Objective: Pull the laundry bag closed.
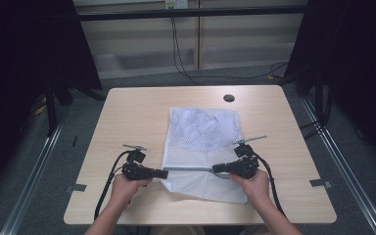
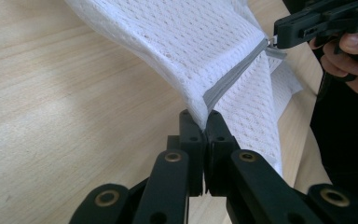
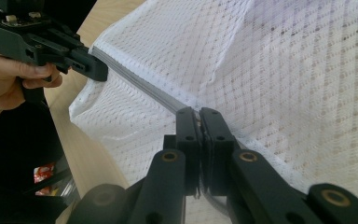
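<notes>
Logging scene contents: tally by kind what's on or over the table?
White mesh laundry bag with grey zipper: 1
Black grippers: 2, the left gripper and the right gripper, each shut on the bag's zipper edge
Hands: 2
Total: 5

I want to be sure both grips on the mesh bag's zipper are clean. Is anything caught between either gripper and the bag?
Nothing visible. The left gripper pinches the mesh bag directly at one end of the grey zipper; the right gripper clamps the other end, with no other object between.
</notes>
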`<action>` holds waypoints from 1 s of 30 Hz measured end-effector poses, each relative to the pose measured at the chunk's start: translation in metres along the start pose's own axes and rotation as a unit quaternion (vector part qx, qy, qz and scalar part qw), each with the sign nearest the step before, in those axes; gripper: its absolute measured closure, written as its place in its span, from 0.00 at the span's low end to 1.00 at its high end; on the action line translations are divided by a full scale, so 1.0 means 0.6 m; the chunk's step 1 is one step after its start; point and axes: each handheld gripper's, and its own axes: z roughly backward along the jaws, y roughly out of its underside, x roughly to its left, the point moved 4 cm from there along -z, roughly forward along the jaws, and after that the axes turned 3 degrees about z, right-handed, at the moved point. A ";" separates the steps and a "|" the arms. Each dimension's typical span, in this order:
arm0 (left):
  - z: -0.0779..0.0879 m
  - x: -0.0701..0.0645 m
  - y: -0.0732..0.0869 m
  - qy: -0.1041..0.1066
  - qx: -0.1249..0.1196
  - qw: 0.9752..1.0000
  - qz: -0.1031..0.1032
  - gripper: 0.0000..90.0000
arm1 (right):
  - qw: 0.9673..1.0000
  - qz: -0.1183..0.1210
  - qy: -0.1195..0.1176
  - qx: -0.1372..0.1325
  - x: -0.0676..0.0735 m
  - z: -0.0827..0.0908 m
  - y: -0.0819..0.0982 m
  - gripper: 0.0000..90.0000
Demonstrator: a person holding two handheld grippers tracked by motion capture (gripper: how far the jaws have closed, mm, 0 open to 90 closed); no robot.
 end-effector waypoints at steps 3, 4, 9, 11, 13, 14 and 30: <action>0.000 0.000 0.000 0.001 0.001 1.000 -0.002 0.98 | 1.000 -0.001 -0.003 -0.002 -0.001 0.002 0.001 0.97; 0.000 0.001 0.000 -0.002 0.002 1.000 -0.004 0.98 | 1.000 0.000 -0.003 -0.002 -0.001 0.002 0.002 0.97; 0.001 0.002 0.000 0.000 0.001 1.000 -0.003 0.98 | 1.000 -0.003 -0.004 -0.003 -0.002 0.003 0.001 0.97; 0.001 0.002 -0.001 -0.001 -0.001 1.000 -0.002 0.98 | 1.000 -0.004 -0.003 -0.003 -0.004 0.004 0.002 0.97; 0.001 0.003 -0.001 -0.001 0.000 1.000 -0.003 0.98 | 1.000 -0.006 -0.004 -0.006 -0.006 0.006 0.002 0.97; 0.001 0.003 -0.001 -0.002 0.002 1.000 -0.005 0.98 | 1.000 -0.007 -0.006 -0.006 -0.007 0.007 0.002 0.97; 0.002 0.002 0.000 0.001 -0.001 1.000 0.001 0.98 | 1.000 -0.013 -0.008 -0.009 -0.014 0.017 0.003 0.97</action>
